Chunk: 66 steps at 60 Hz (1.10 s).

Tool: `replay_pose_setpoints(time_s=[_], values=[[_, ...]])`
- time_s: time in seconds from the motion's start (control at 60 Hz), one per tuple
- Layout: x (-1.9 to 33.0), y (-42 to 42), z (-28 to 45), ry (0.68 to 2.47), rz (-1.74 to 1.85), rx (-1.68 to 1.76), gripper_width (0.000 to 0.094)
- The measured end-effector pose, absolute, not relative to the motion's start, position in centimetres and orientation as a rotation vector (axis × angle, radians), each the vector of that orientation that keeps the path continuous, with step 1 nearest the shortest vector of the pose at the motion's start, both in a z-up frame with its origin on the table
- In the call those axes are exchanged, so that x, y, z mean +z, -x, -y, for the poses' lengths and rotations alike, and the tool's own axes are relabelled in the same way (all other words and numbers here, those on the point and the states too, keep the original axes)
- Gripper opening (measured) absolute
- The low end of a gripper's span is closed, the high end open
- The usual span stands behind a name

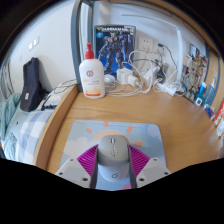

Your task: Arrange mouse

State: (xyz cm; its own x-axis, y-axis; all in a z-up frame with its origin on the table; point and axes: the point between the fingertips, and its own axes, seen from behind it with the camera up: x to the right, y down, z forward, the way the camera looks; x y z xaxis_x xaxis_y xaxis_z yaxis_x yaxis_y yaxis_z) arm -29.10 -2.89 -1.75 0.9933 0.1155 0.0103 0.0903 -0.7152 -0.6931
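A grey wireless mouse sits between my two fingers, scroll wheel facing away from me. My gripper is shut on it: the pink pads press against both of its sides. The mouse is over the near part of a grey mouse mat, which lies on the wooden desk. I cannot tell whether the mouse rests on the mat or is held just above it.
A white glue bottle with an orange cap stands at the back of the desk. White cables and a charger lie next to it, before a picture box on the wall. A black object is left of the desk.
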Motion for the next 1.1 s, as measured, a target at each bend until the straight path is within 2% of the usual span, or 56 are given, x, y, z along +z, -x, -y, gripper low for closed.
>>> replay_pose_setpoints(time_s=[0.067,0.1,0.15,0.167,0.2,0.267,0.417,0.533,0.667,0.9,1.1], values=[[-1.8,29.3,3.0,2.389,0.121,0.074,0.0543],[-1.6,29.6,3.2,2.398,0.119,0.099,0.0637],[-1.1,29.3,3.4,2.416,0.112,0.097,0.0839],[-0.9,29.1,3.4,2.416,0.111,0.087,0.0862],[0.1,28.6,3.6,2.416,0.113,0.068,0.0834],[2.8,27.7,3.5,2.391,0.121,0.049,0.0865],[11.8,25.5,3.9,2.314,0.091,0.11,0.0859],[18.6,21.5,4.9,2.26,0.072,0.133,0.086],[23.9,15.5,6.4,2.209,0.047,0.101,0.0858],[28.7,4.8,8.5,2.149,0.005,0.023,0.0848],[29.2,-1.5,10.0,2.137,-0.023,0.015,0.0845]])
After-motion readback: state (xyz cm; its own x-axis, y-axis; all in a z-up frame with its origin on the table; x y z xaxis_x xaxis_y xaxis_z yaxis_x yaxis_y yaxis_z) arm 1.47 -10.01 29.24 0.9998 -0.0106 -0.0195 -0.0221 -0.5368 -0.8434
